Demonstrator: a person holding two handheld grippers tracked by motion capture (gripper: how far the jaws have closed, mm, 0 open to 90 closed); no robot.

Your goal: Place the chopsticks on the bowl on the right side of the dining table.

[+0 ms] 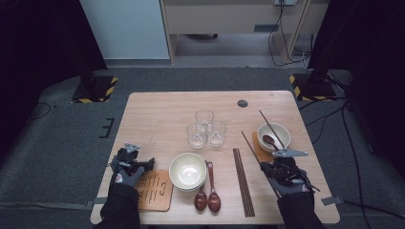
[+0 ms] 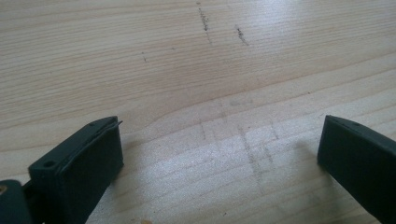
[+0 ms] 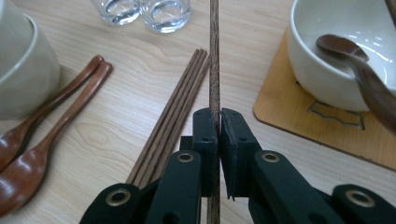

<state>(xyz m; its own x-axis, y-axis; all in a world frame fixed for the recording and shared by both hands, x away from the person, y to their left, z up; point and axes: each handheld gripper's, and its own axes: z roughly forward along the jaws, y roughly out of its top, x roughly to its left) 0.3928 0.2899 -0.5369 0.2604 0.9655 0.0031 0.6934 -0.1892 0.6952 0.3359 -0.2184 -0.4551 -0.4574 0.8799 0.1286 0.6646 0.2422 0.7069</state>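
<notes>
My right gripper [image 3: 219, 112] is shut on a single dark wooden chopstick [image 3: 214, 56], which runs straight ahead between its pads, lifted off the table. In the high view that chopstick [image 1: 250, 147] slants up-left from the right gripper [image 1: 265, 168]. A bundle of matching chopsticks [image 3: 180, 93] lies on the table just left of it. My left gripper [image 2: 219, 135] stands open over bare wood with nothing between its jaws; in the high view the left gripper [image 1: 147, 164] sits near the table's left edge.
A white bowl [image 1: 273, 136] holding a spoon and a chopstick sits on a wooden coaster [image 1: 260, 151] at the right. Stacked bowls [image 1: 187, 171], two brown spoons [image 1: 208, 193], three glasses [image 1: 206, 129] and a second coaster [image 1: 155, 190] fill the middle and left.
</notes>
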